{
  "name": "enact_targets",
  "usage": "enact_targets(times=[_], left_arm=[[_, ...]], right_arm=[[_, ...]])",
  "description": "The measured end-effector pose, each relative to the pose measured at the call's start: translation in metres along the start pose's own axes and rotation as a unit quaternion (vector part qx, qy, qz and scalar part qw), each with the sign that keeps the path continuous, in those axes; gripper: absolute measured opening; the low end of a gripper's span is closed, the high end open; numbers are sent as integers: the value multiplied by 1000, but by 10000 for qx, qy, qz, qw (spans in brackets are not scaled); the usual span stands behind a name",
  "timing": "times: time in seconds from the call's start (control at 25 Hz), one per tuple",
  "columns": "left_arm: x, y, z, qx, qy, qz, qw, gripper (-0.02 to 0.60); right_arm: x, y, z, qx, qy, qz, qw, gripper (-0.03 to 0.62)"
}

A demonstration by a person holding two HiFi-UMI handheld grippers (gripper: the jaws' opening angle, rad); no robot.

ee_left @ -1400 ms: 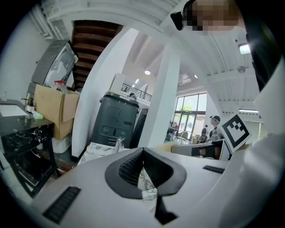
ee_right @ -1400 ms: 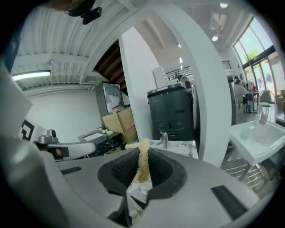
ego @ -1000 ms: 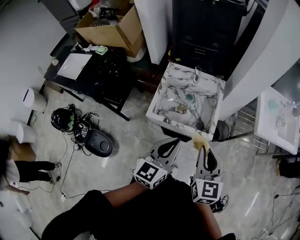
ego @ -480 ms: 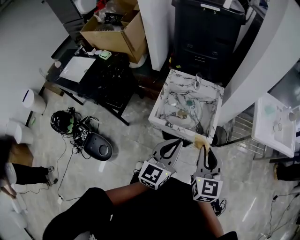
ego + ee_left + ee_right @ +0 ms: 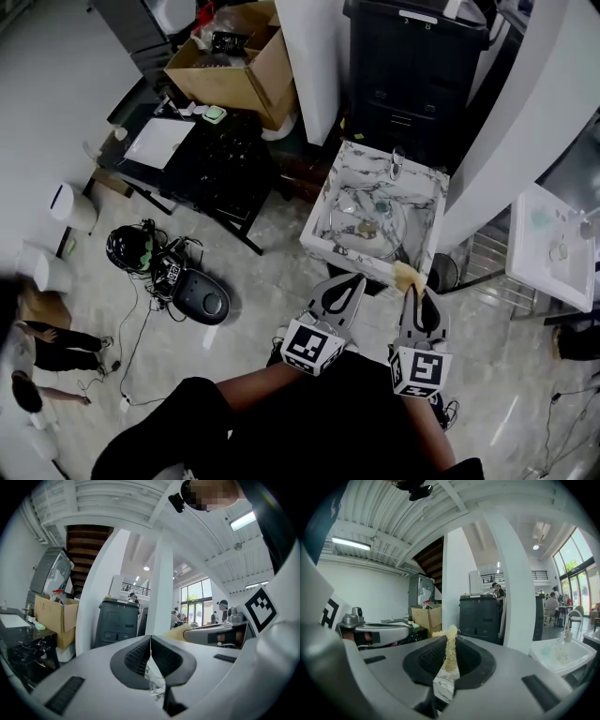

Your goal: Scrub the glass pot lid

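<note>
The right gripper (image 5: 410,287) pinched a tan fibrous scrubber (image 5: 450,649) (possibly a loofah pad). The left gripper (image 5: 150,640) was pressed together on nothing. Both were held near the marble-patterned sink (image 5: 319,202). The glass pot lid (image 5: 370,220) lay inside it, at their 12 o'clock.

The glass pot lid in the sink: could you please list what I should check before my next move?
1. Scrub pad gripped: ok, right gripper shut on it.
2. Left gripper empty: ok, jaws together on nothing.
3. Glass pot lid in sink: ok, lying in the basin.
4. Pad on lid: not ok, held by the near rim, apart.
5. Lid wet or soaped: cannot tell.
</note>
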State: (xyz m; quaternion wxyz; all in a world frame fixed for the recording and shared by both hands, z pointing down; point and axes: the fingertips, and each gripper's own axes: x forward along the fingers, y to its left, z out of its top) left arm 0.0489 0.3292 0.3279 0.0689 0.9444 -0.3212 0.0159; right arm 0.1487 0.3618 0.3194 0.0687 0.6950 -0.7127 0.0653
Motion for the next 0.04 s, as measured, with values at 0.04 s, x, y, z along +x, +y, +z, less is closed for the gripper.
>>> enact_targets(times=[0.04], left_arm=[[0,-1,0,12,-6,6,10000,17]], right_arm=[[-1,0,0,8,-3,21,10000,64]])
